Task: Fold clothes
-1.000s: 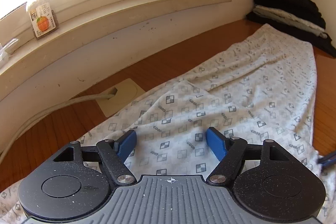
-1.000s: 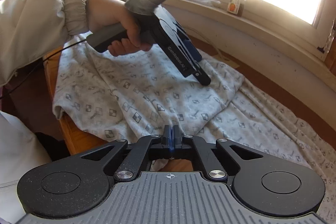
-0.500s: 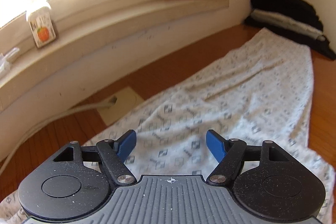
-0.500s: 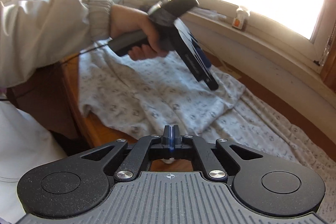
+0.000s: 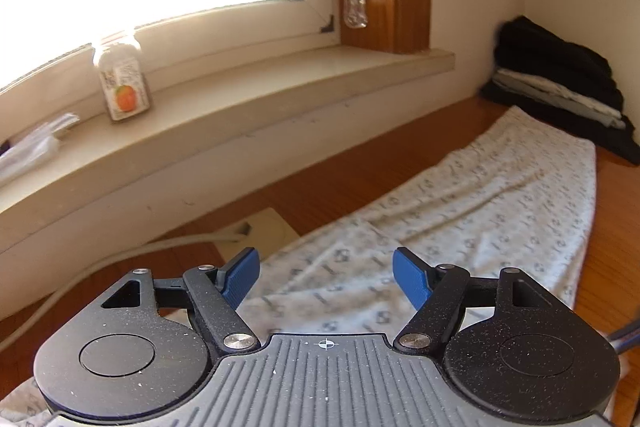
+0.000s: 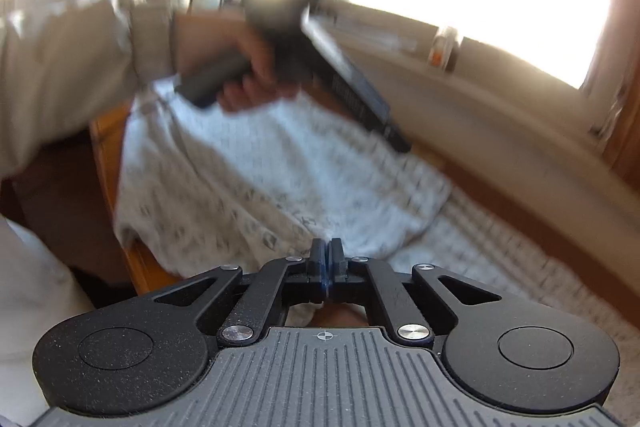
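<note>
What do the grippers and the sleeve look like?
Left gripper: black linkage arms, ribbed blue pads, grey ribbed body with a white crosshair mark. Right gripper: same build, silver pivot screws. Left hand wears a cream sleeve with an elastic cuff.

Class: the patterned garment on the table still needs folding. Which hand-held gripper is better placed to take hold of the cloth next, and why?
Probably the left hand-held gripper: its jaws stand open above the patterned garment. The right hand-held gripper is shut with nothing visibly clamped.

Left wrist view: above the patterned garment [image 5: 460, 227], facing down its length toward the windowsill [image 5: 280, 99] and corner; right wrist view: close over the garment's near edge, facing the left hand [image 6: 256, 67] and window; shared: garment, windowsill, jar [image 5: 122, 83].
</note>
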